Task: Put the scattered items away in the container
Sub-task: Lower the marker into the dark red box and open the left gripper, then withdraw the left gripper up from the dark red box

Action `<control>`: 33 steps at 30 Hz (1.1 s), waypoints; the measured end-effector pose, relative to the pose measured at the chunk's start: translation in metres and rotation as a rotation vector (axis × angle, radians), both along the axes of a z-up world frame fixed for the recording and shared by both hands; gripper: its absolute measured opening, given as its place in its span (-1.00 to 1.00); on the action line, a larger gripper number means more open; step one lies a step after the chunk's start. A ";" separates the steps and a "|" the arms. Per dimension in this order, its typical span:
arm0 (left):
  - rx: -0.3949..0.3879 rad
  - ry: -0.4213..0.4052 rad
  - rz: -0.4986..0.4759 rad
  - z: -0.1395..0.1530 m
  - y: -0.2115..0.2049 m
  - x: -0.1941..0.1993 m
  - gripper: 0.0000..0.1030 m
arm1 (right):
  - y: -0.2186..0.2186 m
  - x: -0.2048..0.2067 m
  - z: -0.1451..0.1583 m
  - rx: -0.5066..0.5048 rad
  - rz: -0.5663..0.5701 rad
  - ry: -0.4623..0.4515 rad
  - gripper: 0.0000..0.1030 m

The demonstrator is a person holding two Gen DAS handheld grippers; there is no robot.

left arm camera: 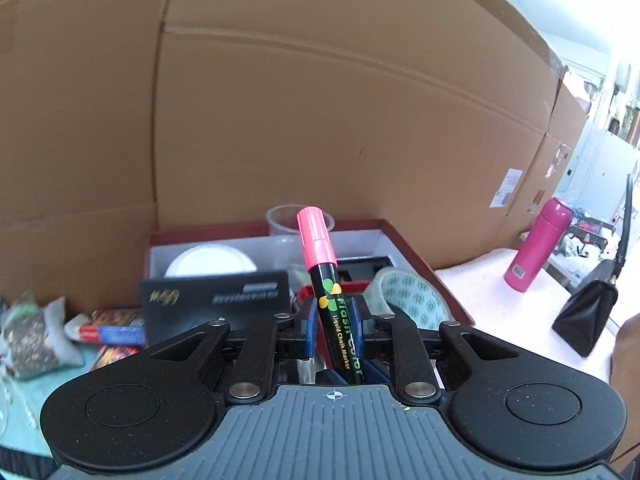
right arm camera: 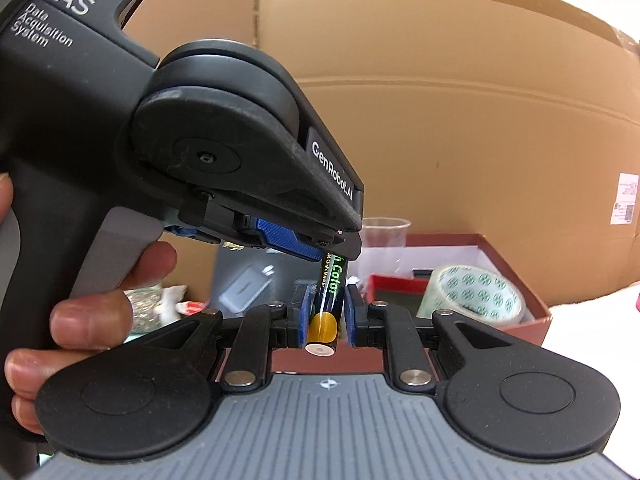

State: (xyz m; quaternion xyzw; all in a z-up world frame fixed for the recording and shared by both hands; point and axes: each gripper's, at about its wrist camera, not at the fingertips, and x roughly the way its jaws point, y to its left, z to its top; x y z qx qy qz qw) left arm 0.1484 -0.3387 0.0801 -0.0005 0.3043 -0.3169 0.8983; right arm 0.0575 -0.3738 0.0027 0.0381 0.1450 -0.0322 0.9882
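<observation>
**Left wrist view: chalk marker held between both grippers above the red box**

Left wrist view shows the chalk marker [left arm camera: 334, 308] standing nearly upright, its pink cap [left arm camera: 316, 238] at the top and its black barrel clamped between the blue pads of the left gripper [left arm camera: 333, 330]. In the right wrist view the same marker [right arm camera: 330, 300] points its gold lower end toward the camera, sitting between the blue pads of the right gripper [right arm camera: 325, 314]; those pads stand just beside the barrel on both sides, but whether they press on it I cannot tell. The left gripper [right arm camera: 320, 250] comes in from above there, shut on the upper barrel, with a hand [right arm camera: 80, 320] on its grip.

Behind the marker lies the red box [left arm camera: 424, 256], white inside. It holds a roll of patterned tape [left arm camera: 412, 298] at its right, a clear plastic cup [left arm camera: 286, 226] at the back, a round white lid [left arm camera: 210, 266] at the left and a black card [left arm camera: 216, 294] leaning at the front.

Left of the box, on a teal cloth [left arm camera: 24, 412], are small colourful packets [left arm camera: 116, 328] and a grey pouch [left arm camera: 34, 332]. To the right, on a white surface [left arm camera: 500, 304], stand a pink bottle [left arm camera: 536, 244] and a black bag [left arm camera: 586, 314]. A large cardboard wall [left arm camera: 320, 100] fills the background.
</observation>
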 end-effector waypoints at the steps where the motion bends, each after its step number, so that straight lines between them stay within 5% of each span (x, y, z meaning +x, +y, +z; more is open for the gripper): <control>1: 0.003 0.000 0.000 -0.001 -0.003 0.004 -0.69 | -0.004 0.005 -0.001 0.001 0.000 0.000 -0.60; 8: 0.029 0.027 0.015 -0.014 -0.016 0.036 -0.67 | -0.023 0.036 -0.017 0.031 0.018 0.017 -0.61; 10: 0.017 0.044 0.003 -0.017 -0.015 0.041 -0.53 | -0.026 0.043 -0.023 0.034 0.019 0.029 -0.60; 12: -0.017 0.055 -0.019 -0.018 -0.012 0.042 -0.18 | -0.029 0.047 -0.029 0.045 0.020 0.037 -0.59; 18: -0.085 0.041 -0.092 -0.013 -0.009 0.026 0.62 | -0.036 0.042 -0.041 0.045 -0.025 0.020 0.09; 24: -0.083 -0.034 -0.060 -0.010 -0.008 0.005 0.91 | -0.044 0.028 -0.040 0.052 -0.050 -0.009 0.61; 26: -0.089 -0.057 -0.040 -0.009 -0.005 0.001 0.97 | -0.046 0.023 -0.040 0.063 -0.048 -0.024 0.92; 33: -0.097 -0.083 -0.002 -0.009 0.015 -0.019 1.00 | -0.046 0.001 -0.039 0.080 -0.015 -0.051 0.98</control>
